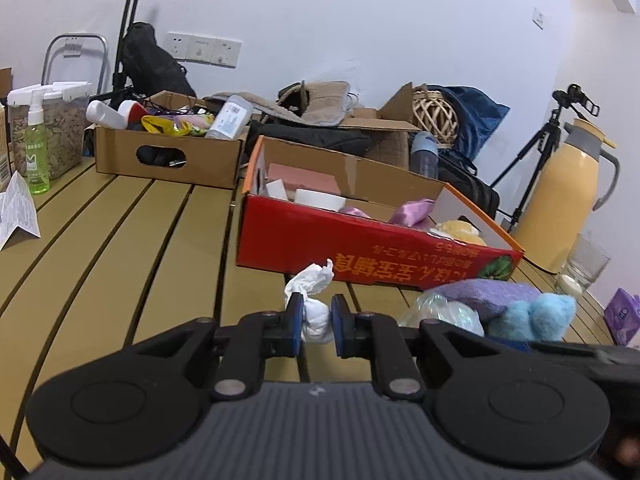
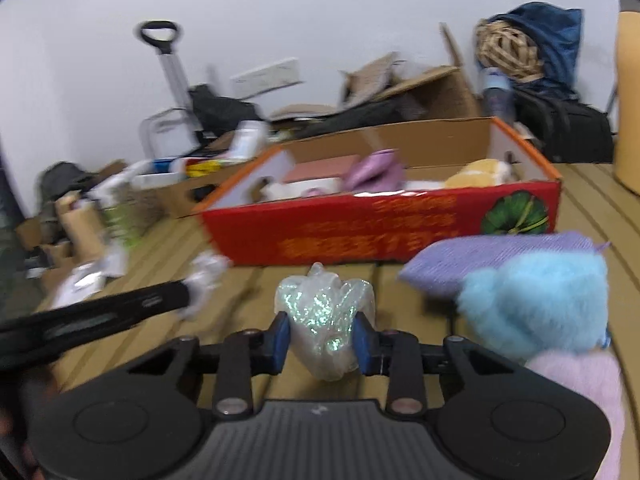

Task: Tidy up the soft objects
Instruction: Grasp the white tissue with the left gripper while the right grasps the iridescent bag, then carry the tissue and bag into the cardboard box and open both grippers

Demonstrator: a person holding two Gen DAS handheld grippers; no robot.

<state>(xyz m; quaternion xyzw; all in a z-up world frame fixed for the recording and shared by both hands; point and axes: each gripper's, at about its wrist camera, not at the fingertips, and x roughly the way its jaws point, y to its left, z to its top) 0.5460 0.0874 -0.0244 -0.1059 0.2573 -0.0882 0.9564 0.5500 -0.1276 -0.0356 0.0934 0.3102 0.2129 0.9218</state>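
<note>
Left wrist view: the left gripper is clamped on a crumpled white tissue wad.
Right wrist view: the right gripper is closed on an iridescent plastic bundle.
Red box: seen just ahead of both tools, partly filled.
Handling: both items are judged light and compressible; the bundle may be slippery, so a mid-body grip is advised.
</note>
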